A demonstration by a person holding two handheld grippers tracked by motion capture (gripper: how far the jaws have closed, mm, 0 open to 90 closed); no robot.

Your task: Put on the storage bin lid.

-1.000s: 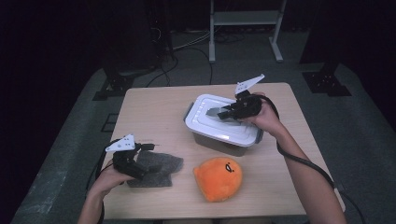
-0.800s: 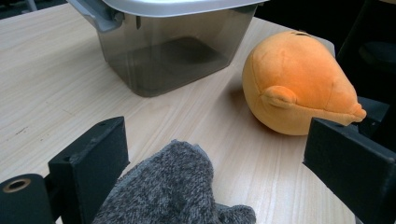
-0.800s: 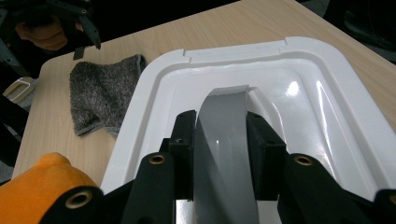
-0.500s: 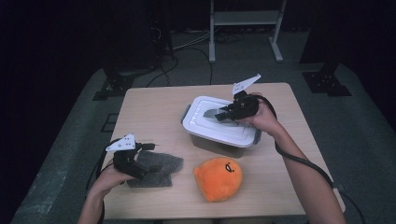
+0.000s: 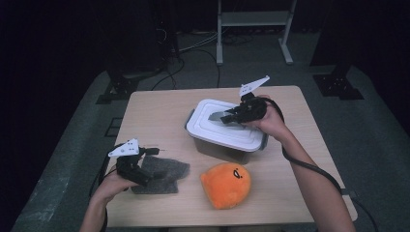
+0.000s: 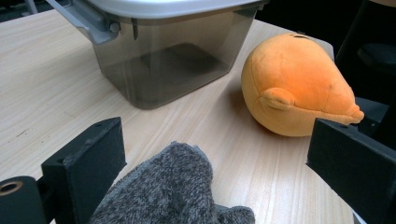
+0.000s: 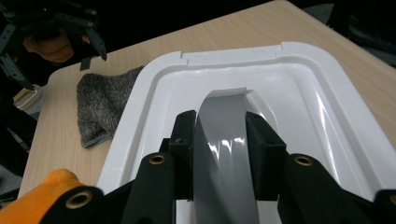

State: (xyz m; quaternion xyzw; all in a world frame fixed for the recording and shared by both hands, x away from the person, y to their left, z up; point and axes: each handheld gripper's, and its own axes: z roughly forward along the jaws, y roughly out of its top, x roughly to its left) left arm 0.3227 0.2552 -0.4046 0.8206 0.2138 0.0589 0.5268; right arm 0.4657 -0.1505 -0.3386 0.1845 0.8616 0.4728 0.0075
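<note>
A grey see-through container with a white lid stands mid-table. My right gripper reaches over it from the right. In the right gripper view this gripper is shut on the lid's upright grey handle, one pad on each side. Near the front left my left gripper stands open over a grey fuzzy cloth. In the left gripper view the cloth lies between the wide-apart jaws without being squeezed. An orange plush toy sits in front of the container.
The wooden table is bare at the back left and along the right side. In the left gripper view, the container and plush are close ahead. Dark floor, cables and a metal stand lie beyond the far edge.
</note>
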